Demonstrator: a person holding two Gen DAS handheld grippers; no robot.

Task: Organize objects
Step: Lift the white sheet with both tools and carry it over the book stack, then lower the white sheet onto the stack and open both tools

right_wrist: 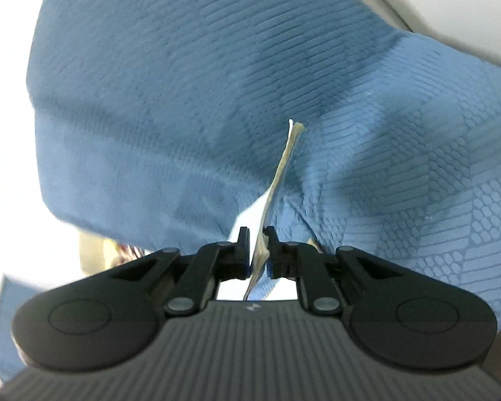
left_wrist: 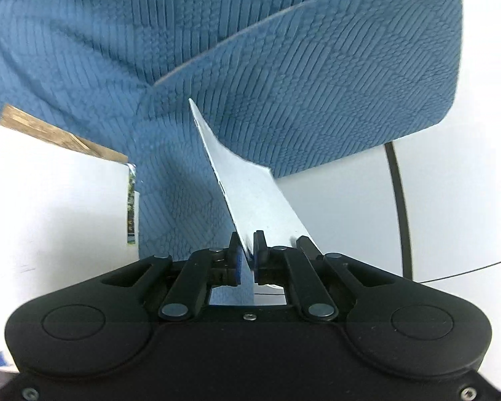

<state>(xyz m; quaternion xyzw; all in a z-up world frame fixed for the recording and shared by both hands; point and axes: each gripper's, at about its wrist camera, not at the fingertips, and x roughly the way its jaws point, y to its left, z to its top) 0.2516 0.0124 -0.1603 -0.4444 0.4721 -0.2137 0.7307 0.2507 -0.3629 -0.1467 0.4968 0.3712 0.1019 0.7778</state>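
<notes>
— Left of the blue mat [left_wrist: 284, 67], what's there?
— A white box [left_wrist: 56, 193] on the table. The left gripper [left_wrist: 247, 250] pinches the mat's pale edge, which runs straight ahead.
— And right?
— The right gripper [right_wrist: 258, 250] is clamped on another edge (layered, blurred), cloth draped beyond both.

The place cannot be told for sure; it looks like an indoor work or recording spot more than a lived-in room. A plain white bench [left_wrist: 350, 200] carries a blue quilted cloth [left_wrist: 284, 50] with a stitched geometric pattern. A black cable [left_wrist: 400, 200] runs across the white surface, and a white box [left_wrist: 50, 200] with a printed edge sits beside a strip of wood [left_wrist: 50, 130]. Nothing marks a kitchen or a shop.
</notes>
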